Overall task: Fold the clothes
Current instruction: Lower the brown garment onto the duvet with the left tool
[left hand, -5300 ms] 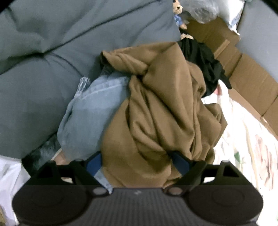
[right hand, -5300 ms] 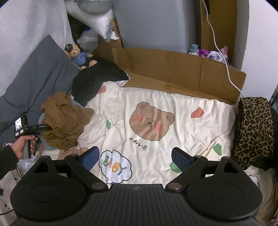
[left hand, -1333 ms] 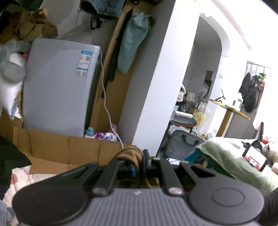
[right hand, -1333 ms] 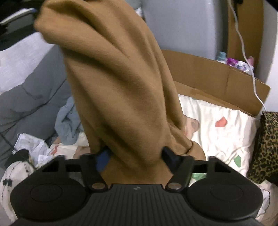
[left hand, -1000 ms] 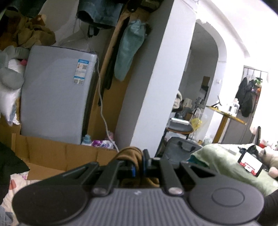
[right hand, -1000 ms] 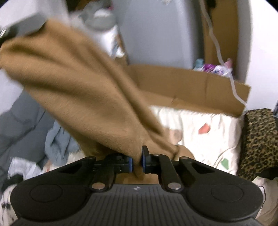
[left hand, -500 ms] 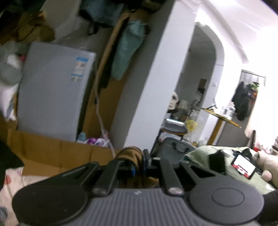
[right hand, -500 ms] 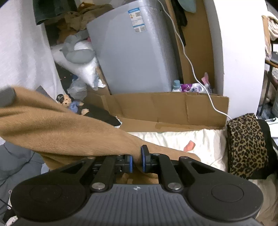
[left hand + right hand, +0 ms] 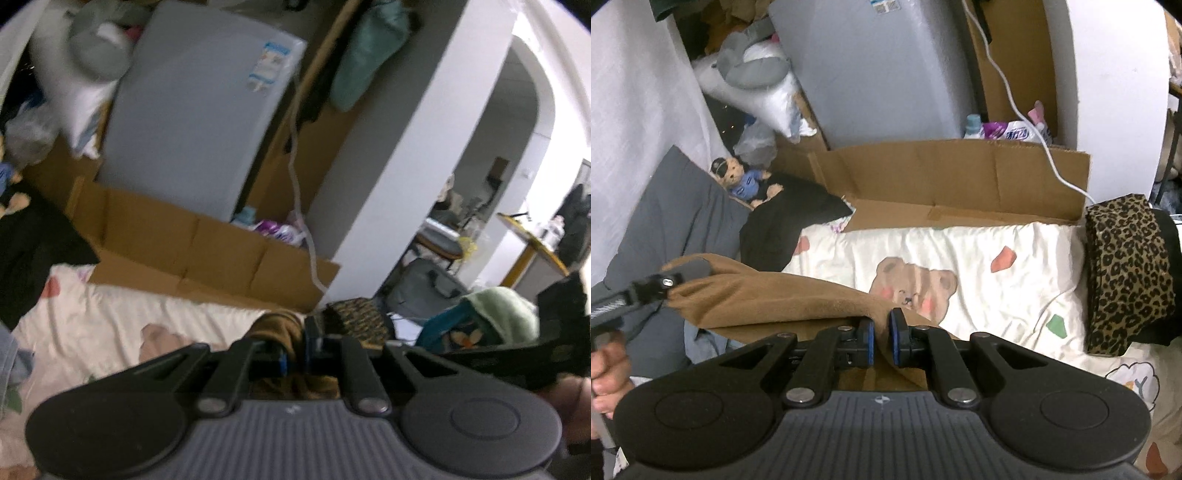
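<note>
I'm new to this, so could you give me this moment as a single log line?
step: spreading garment | left gripper: shut on brown garment | right gripper: shut on brown garment | garment: held up between both over bear-print blanket

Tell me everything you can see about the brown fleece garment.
The brown fleece garment looks soft, matte and thick. It is stretched as a bunched band between both tools: the right hand-held gripper pinches one end, the left hand-held gripper the other. It hangs above the cream bear-print blanket, sagging in folds.
</note>
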Tool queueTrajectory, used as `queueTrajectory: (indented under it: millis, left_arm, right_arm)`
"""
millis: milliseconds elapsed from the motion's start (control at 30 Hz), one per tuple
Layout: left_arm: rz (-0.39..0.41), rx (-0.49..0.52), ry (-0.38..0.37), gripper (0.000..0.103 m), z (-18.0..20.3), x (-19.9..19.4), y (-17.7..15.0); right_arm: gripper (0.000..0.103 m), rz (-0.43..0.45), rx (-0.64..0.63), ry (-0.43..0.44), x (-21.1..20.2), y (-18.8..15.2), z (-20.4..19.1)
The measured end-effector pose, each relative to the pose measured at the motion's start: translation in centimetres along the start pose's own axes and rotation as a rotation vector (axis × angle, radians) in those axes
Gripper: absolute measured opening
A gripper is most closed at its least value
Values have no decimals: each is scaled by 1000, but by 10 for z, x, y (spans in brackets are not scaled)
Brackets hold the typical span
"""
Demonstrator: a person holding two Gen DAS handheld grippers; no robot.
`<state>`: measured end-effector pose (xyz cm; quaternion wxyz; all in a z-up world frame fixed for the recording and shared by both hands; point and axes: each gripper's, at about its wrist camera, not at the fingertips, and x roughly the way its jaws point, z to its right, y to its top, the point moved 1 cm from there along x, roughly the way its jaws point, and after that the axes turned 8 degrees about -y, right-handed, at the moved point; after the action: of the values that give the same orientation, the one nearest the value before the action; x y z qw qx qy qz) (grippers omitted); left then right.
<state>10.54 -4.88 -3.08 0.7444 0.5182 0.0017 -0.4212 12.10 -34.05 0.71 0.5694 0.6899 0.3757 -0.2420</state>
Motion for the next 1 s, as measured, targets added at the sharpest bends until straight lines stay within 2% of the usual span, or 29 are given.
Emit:
queueTrajectory:
  millis: [200, 333, 433, 533, 800, 833, 900, 967, 1000]
  left_arm:
    - [-45, -44, 39, 12, -23, 6, -13]
    - [-76, -76, 59, 18, -34, 7, -20]
    - [-104, -78, 72, 17, -41, 13, -29]
    - [-131, -69, 103, 17, -49, 22, -39]
    - [-135, -64, 48, 16, -42, 38, -41]
    - [-137, -59, 36, 16, -38, 41, -39]
    - [-141, -48, 6, 16, -27, 50, -38]
    - [-145, -46, -24, 16, -18, 61, -39]
    - [-147, -50, -37, 16, -13, 67, -41]
  right_arm:
    - [3, -7, -18, 8, 4, -1, -6]
    - [0, 21, -35, -2, 2, 2, -9]
    - [0, 40, -31, -9, 1, 4, -7]
    - [0, 15, -25, -21, 7, 3, -3]
    - [2, -36, -12, -36, 15, -1, 2]
    - [3, -43, -11, -38, 16, -1, 3]
    - [13, -56, -7, -41, 19, -2, 4]
    - [28, -69, -4, -45, 21, -3, 5]
    - [31, -75, -3, -47, 22, -3, 6]
